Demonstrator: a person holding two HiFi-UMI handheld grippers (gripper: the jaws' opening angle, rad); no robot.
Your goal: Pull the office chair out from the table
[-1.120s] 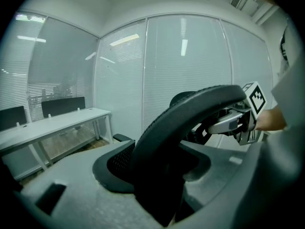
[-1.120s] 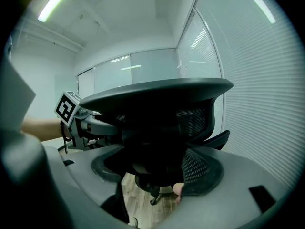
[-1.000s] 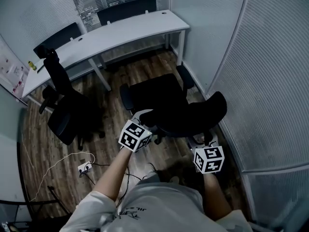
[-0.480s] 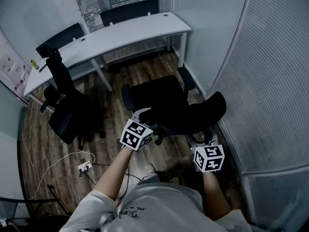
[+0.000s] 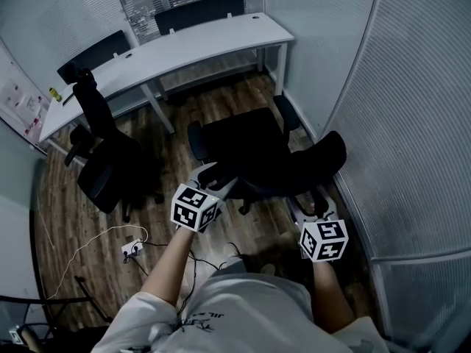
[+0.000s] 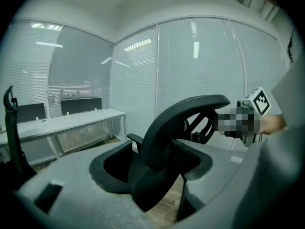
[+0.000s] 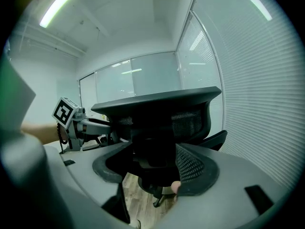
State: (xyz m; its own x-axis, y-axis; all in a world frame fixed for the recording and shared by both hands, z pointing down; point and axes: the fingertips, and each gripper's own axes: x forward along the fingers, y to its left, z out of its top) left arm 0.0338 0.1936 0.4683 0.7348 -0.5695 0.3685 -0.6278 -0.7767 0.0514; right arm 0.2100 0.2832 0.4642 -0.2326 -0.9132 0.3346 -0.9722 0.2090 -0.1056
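second black chair [image 5: 103,176]: on wood floor [image 5: 59,212], left | white power strip [image 5: 131,248]: on floor, well apart

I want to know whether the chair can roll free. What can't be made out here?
Head view: the wheeled base of the office chair, mostly hidden under its seat.
Right gripper view: whether the right claw presses the backrest; dark on dark.
Head view: the small yellow thing on the table; too small to name.

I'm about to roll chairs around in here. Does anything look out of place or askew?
A white power strip lies loose on the wood floor at the left, its white cable looping across the boards close to the left office chair; castors might snag it.
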